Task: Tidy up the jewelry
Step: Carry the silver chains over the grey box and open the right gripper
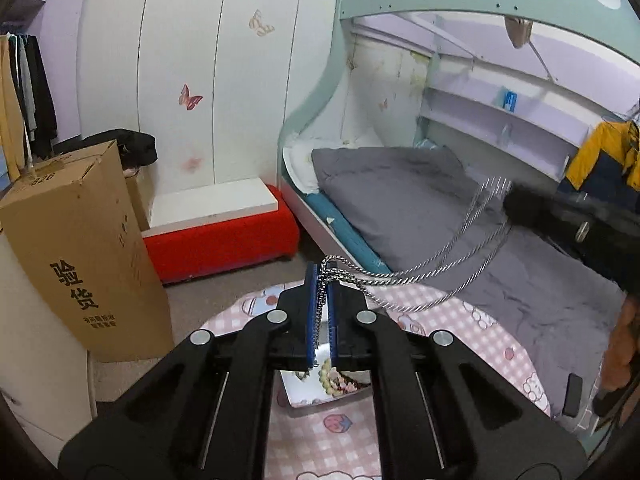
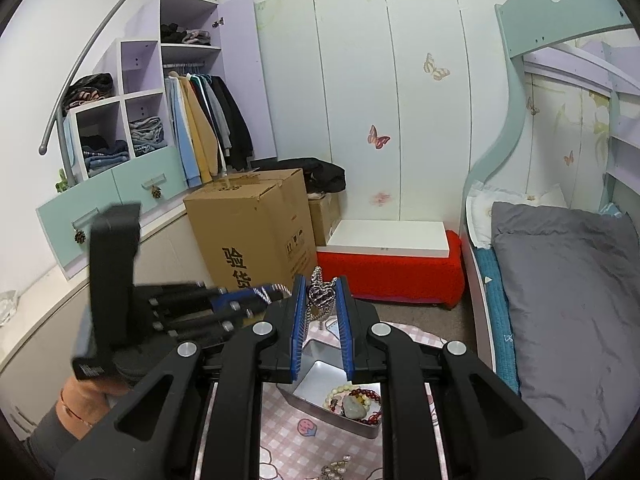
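Observation:
My left gripper [image 1: 322, 280] is shut on a silver chain necklace [image 1: 420, 272], whose twisted strands run right to my right gripper [image 1: 516, 204], seen blurred there. In the right wrist view, my right gripper [image 2: 320, 292] is shut on the necklace's silver heart pendant [image 2: 320, 296], with the left gripper [image 2: 256, 296] close on its left. Below both, a metal jewelry tin [image 2: 316, 376] holds bead bracelets [image 2: 352, 400] and stands on the pink checked tablecloth [image 2: 296, 452]. The tin also shows in the left wrist view [image 1: 308, 392]. More beaded jewelry [image 2: 336, 466] lies on the cloth in front.
A cardboard box [image 2: 256, 224] stands left of the table, with a red bench [image 2: 392, 272] beyond. A bed with a grey duvet [image 2: 568, 304] is on the right. A wardrobe with hanging clothes [image 2: 204, 120] is at the back left.

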{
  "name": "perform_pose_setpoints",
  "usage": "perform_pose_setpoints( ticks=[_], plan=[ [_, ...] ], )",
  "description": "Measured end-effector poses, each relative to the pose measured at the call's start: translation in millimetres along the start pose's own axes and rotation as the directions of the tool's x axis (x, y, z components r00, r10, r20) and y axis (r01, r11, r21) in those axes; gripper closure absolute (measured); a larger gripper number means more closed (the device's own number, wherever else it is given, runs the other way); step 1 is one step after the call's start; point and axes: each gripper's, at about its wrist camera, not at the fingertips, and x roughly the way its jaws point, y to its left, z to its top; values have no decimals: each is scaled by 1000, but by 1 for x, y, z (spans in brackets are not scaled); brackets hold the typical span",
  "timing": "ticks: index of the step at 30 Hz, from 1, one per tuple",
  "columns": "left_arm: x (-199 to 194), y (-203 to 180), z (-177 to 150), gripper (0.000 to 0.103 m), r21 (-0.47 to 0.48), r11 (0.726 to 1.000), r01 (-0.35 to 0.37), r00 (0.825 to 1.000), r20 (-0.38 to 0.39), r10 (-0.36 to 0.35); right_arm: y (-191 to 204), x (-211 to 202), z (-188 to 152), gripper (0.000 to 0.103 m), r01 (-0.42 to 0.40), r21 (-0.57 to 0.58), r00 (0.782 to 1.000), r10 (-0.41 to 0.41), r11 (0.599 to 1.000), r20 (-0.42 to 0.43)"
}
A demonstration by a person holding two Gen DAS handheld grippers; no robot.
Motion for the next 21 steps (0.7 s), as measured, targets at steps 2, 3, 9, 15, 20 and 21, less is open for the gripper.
perform_pose_setpoints(
  ticks=[2,3,9,15,20,21],
  plan=[
    [2,-1,3,98,-2,1000,3,1000,2,-3,-3,4,-3,90,0,8,1000,0,1000,-10],
    [5,-1,4,98,0,1000,1,1000,1,-1,-5,7,-5,90,2,12,1000,-2,1000,-16],
    [33,-7,-15,98,13,1000,11,998,-68,-11,-16,33,-29,90,0,46,996,4,999,-88],
    [67,-7,-43,98,7,1000,26,984,-174,-24,-30,64,-66,90,14,96,983,4,995,-185],
    [86,-10,-61,98,17,999,34,969,-247,-29,-40,82,-93,90,17,144,969,19,989,-246],
    [88,-10,-64,98,18,999,34,966,-258,-28,-41,84,-97,90,18,153,967,22,988,-254]
  ],
)
